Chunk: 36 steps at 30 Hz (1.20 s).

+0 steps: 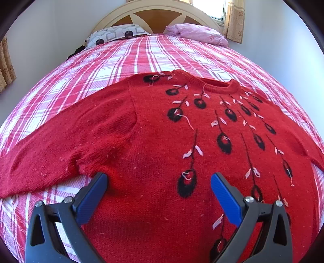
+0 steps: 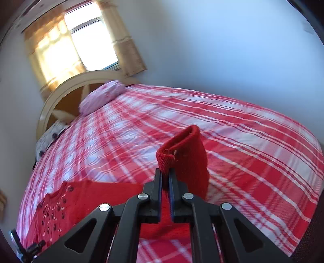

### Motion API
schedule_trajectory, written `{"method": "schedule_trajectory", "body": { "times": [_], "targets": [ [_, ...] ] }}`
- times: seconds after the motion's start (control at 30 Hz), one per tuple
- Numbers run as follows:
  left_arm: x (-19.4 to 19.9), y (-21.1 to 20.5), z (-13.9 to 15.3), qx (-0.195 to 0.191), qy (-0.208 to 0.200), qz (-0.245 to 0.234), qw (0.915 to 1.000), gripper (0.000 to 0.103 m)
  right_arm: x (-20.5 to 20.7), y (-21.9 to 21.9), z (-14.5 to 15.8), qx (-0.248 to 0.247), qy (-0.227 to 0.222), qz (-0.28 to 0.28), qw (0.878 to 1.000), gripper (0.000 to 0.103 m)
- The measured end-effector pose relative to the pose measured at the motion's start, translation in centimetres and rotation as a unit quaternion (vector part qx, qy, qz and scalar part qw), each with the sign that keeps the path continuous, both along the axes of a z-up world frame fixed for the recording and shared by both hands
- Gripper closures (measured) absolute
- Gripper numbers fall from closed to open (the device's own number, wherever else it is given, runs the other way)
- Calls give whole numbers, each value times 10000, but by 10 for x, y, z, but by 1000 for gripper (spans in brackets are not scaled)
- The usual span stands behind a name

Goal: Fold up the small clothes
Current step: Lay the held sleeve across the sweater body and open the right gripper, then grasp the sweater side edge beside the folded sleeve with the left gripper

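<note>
A red knitted sweater [image 1: 158, 129] with black and pink leaf patterns lies flat, front up, on the bed, neck toward the headboard. Its left sleeve [image 1: 50, 151] stretches out to the left. My left gripper [image 1: 159, 182] is open and empty, hovering over the sweater's lower body. My right gripper [image 2: 165, 172] is shut on the ribbed cuff of the sweater's right sleeve [image 2: 182, 153] and holds it lifted above the bed. The sweater's body [image 2: 81, 202] shows at the lower left of the right wrist view.
The bed has a red and white plaid cover [image 1: 121, 58]. A patterned pillow [image 1: 115, 34] and a pink pillow [image 1: 198, 33] lie by the arched headboard [image 1: 156, 16]. A curtained window [image 2: 81, 42] is behind the headboard. Walls flank the bed.
</note>
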State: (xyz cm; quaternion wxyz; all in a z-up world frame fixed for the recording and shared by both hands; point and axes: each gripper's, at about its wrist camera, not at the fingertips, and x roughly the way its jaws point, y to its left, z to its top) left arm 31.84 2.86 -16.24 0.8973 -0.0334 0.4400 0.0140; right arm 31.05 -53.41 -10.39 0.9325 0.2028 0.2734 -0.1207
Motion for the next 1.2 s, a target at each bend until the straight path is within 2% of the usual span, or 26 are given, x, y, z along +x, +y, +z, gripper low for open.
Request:
{"method": "schedule_trajectory", "body": {
  "times": [0.23, 0.4, 0.57, 0.67, 0.7, 0.77, 0.8, 0.83, 0.9, 0.97, 1.0, 1.07, 1.13, 1.2],
  "targets": [
    [0, 2, 0, -210, -17, -69, 9998, 0, 39, 91, 12, -402, 66, 1054, 9936, 98],
    [0, 3, 0, -321, -41, -117, 9994, 0, 60, 168, 7, -850, 187, 1932, 9773, 98],
    [0, 4, -1, -409, -55, -173, 9990, 0, 72, 241, -16, -1147, 336, 2684, 9559, 98],
    [-1, 4, -1, -446, -56, -185, 9988, 0, 81, 264, -43, -1044, 591, 3042, 9450, 98],
    [-2, 4, -1, -459, -50, -194, 9987, 0, 83, 269, -54, -958, 733, 3215, 9392, 98],
    [-2, 3, -1, -480, -36, -231, 9986, 0, 79, 272, -65, -896, 805, 3337, 9349, 96],
    [-1, 2, -1, -470, -18, -261, 9986, 0, 76, 271, -70, -881, 840, 3431, 9314, 87],
    [-1, 1, -1, -465, -3, -296, 9985, 0, 72, 270, -71, -870, 869, 3514, 9281, 63],
    [-2, -5, 0, -477, 59, -481, 9977, 1, 60, 259, -70, -717, 813, 3631, 9254, 40],
    [-4, -13, 6, -410, 100, -630, 9971, 6, 44, 245, -64, -519, 636, 3635, 9280, 40],
    [-6, -17, 10, -483, 118, -708, 9963, 12, 35, 234, -61, -448, 556, 3606, 9300, 40],
    [-7, -29, 20, -781, 202, -907, 9926, 18, 25, 216, -57, -411, 457, 3461, 9362, 40],
    [-7, -50, 33, -908, 238, -1141, 9890, 18, 16, 198, -58, -474, 372, 3226, 9446, 40],
    [-5, -78, 46, -805, 212, -1420, 9864, 18, 4, 180, -63, -531, 256, 2957, 9535, 40]
  ]
}}
